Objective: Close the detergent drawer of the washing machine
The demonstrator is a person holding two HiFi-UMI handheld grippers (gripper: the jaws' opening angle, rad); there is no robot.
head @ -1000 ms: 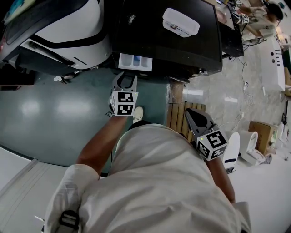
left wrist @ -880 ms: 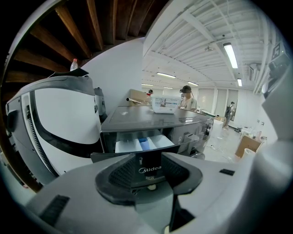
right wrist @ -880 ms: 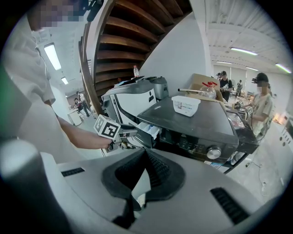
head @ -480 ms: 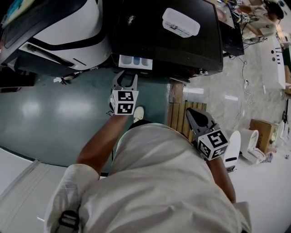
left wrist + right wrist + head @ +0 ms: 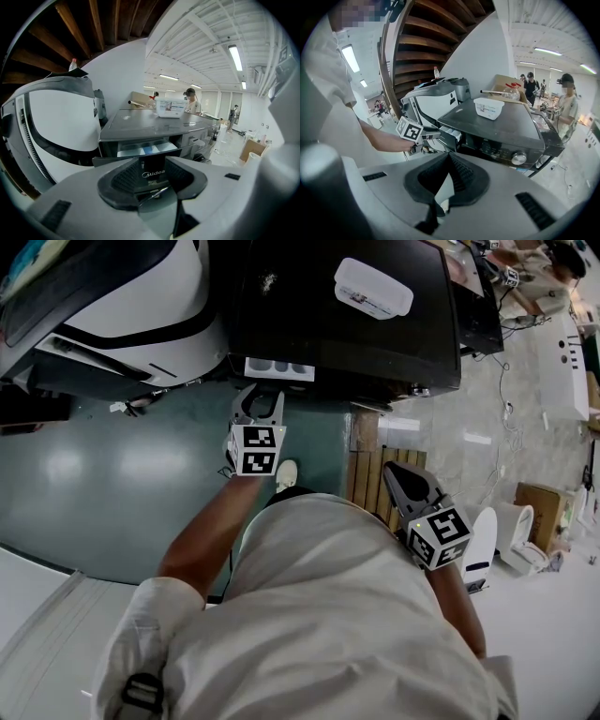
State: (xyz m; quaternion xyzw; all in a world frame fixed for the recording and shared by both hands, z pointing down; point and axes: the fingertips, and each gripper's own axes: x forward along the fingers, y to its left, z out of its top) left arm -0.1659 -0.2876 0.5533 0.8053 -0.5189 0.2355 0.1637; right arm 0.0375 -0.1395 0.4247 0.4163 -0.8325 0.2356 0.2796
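Observation:
The dark washing machine (image 5: 347, 324) stands in front of me. Its white detergent drawer (image 5: 278, 368) sticks out a short way from the front's left side. My left gripper (image 5: 261, 395) is open, with its fingertips right at the drawer's front. In the left gripper view the drawer (image 5: 147, 148) shows blue and white compartments, and its branded front panel lies between the pads of that gripper (image 5: 153, 176). My right gripper (image 5: 392, 470) hangs back at the right, shut and holding nothing. From the right gripper view (image 5: 449, 161) the left gripper (image 5: 433, 135) is seen against the drawer (image 5: 449, 134).
A white plastic container (image 5: 373, 287) sits on the machine's top. A large white and black appliance (image 5: 141, 306) stands to the left. A wooden pallet (image 5: 370, 474) lies under the machine's right corner. A cardboard box (image 5: 536, 512) and people (image 5: 565, 101) are off to the right.
The drawer has slid further into the machine, and the left gripper has moved forward a little with it. The right gripper has stayed where it was.

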